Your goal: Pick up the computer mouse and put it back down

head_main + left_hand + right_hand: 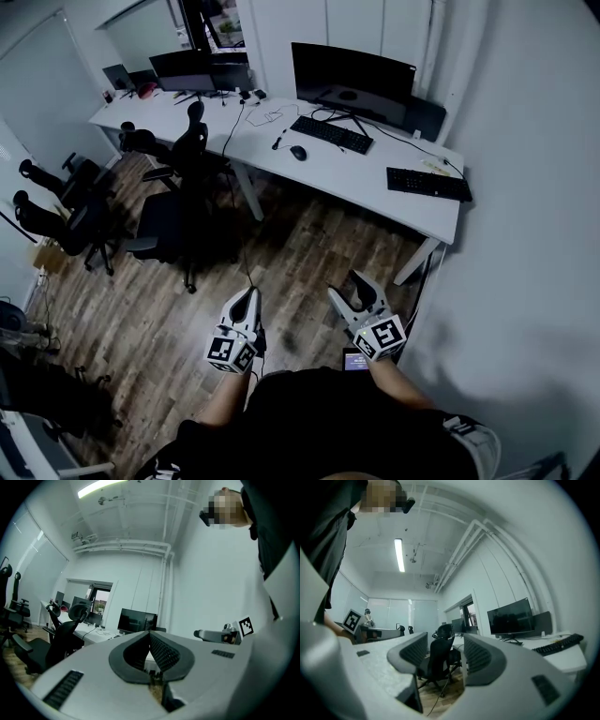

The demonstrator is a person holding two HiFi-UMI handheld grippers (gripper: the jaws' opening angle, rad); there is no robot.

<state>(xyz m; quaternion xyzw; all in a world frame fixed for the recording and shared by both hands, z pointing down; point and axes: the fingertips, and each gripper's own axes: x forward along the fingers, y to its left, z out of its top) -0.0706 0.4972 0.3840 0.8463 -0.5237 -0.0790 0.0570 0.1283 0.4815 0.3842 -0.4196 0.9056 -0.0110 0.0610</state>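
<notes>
Head view showed our left gripper [248,295] clenched on nothing and our right gripper [349,289] spread wide and empty, both close to our body over the wooden floor [281,262]. Well beyond, the computer mouse [298,153] lay near the front edge of the white tabletop [375,183], just left of a keyboard [331,134]. We judged the approach in hand, next needing a walk forward to bracket the mouse with the open jaws.

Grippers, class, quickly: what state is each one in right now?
Left gripper: closed, nothing between its jaws.
Right gripper: open, empty.
</notes>
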